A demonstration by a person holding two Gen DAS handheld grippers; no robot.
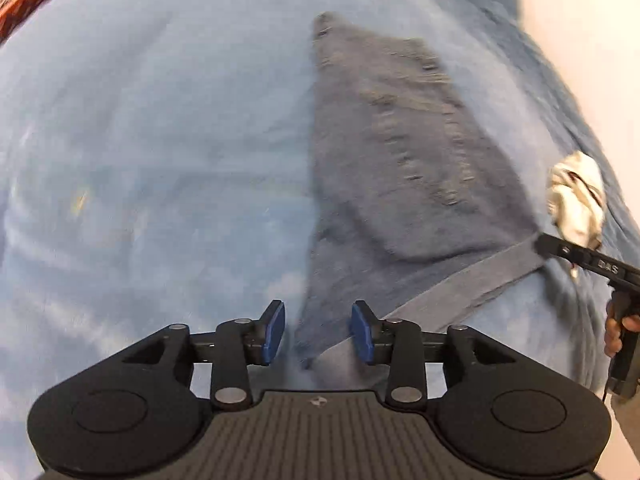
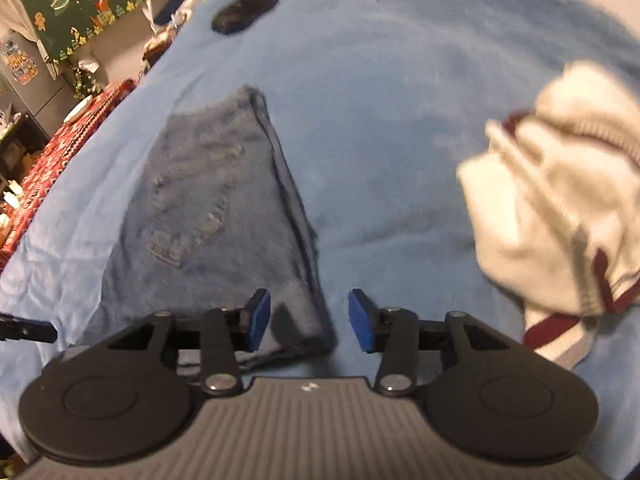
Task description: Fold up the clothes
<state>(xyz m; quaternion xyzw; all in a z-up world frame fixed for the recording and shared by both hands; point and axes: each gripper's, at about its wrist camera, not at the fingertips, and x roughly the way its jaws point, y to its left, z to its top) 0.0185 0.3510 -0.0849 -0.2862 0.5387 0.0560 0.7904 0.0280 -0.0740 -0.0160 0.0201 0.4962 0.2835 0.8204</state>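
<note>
A pair of ripped blue jeans [image 1: 404, 168] lies flat, partly folded over itself, on a light blue fleece blanket [image 1: 140, 140]. My left gripper [image 1: 319, 332] is open, and a near corner of the denim lies between its blue pads. In the right wrist view the jeans [image 2: 208, 216] stretch away to the left. My right gripper [image 2: 308, 320] is open low over their near edge, nothing pinched. The right gripper's black body [image 1: 588, 264] reaches the jeans' pale band from the right, with a hand [image 1: 616, 332] on its grip.
A crumpled white garment with maroon trim [image 2: 560, 200] lies on the blanket right of the jeans. A small dark item [image 2: 244, 14] rests far up the blanket. Off the left edge stand a red patterned cloth [image 2: 60, 148] and a green Christmas banner [image 2: 92, 4].
</note>
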